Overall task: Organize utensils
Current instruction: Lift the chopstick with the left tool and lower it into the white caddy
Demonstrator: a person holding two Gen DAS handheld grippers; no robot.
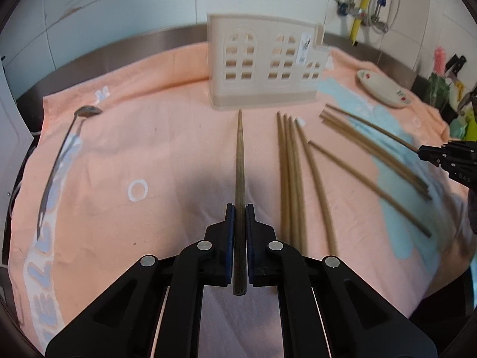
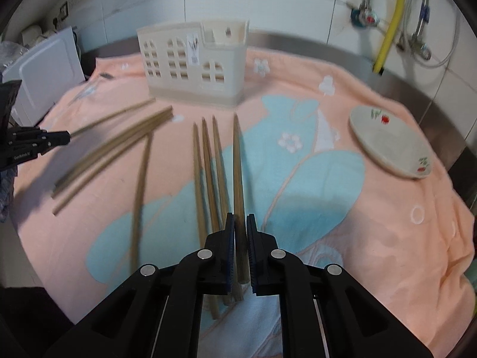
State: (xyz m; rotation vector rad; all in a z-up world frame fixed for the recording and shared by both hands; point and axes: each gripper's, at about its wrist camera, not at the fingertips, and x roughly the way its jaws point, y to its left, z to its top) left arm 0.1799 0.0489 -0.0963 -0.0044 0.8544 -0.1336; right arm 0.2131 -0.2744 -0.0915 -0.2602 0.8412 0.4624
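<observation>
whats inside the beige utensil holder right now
Through the window cutouts of the utensil holder only beige walls show, and no utensil sticks up above its rim. The small raised compartment looks empty from the right wrist view. The floor of the main compartments is hidden.

A peach towel (image 2: 387,208) patterned with pale blue leaves, white flowers and white rings is seen under brown wooden chopsticks (image 1: 290,179). A beige utensil holder (image 1: 265,62) is pierced with arched window cut-outs, and a cream plate (image 2: 390,143) is marked with red-and-green motifs.

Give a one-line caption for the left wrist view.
Left gripper shut on one chopstick, aimed at the beige holder.
</observation>
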